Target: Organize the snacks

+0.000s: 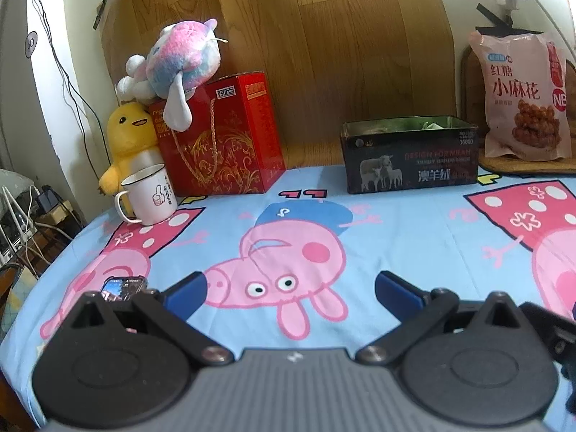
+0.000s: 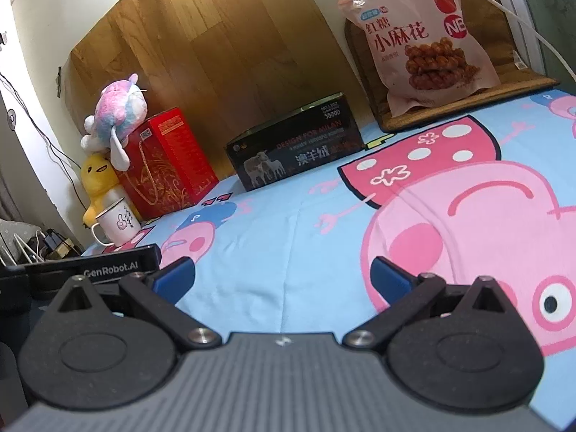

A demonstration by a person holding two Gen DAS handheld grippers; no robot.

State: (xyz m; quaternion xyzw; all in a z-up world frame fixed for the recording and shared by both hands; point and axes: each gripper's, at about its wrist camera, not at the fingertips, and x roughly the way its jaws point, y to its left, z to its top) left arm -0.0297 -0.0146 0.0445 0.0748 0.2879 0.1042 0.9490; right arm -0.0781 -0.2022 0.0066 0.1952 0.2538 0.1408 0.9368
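1. Leaning upright against the back wall, the snack bag (image 2: 421,39) stood on a brown mat (image 2: 468,104) at the far right of the table (image 1: 396,223), its long axis vertical and its printed face turned toward both cameras.
2. Just left of the mat sat the tin (image 1: 410,154), open at the top, long side across the view; the left wrist view showed something pale inside, too small to name.
3. From the right gripper (image 2: 282,273) the bag lay ahead and somewhat to the right, with bare cloth between; from the left gripper (image 1: 289,291) it lay far to the right edge of the view. I judged the right hand the nearer one.
4. Both pairs of jaws were spread wide and held nothing.
5. Both grippers hung low over the near part of the table, pointing toward the back wall; the right one was tilted, so the scene sloped in its view.
6. Whether the bag was bound for the tin or already stood where it belonged could not be told; the scene fits either.
7. Farther left stood a red box (image 1: 219,133), plush toys (image 1: 180,61) and a mug (image 1: 149,194), well clear of the bag.
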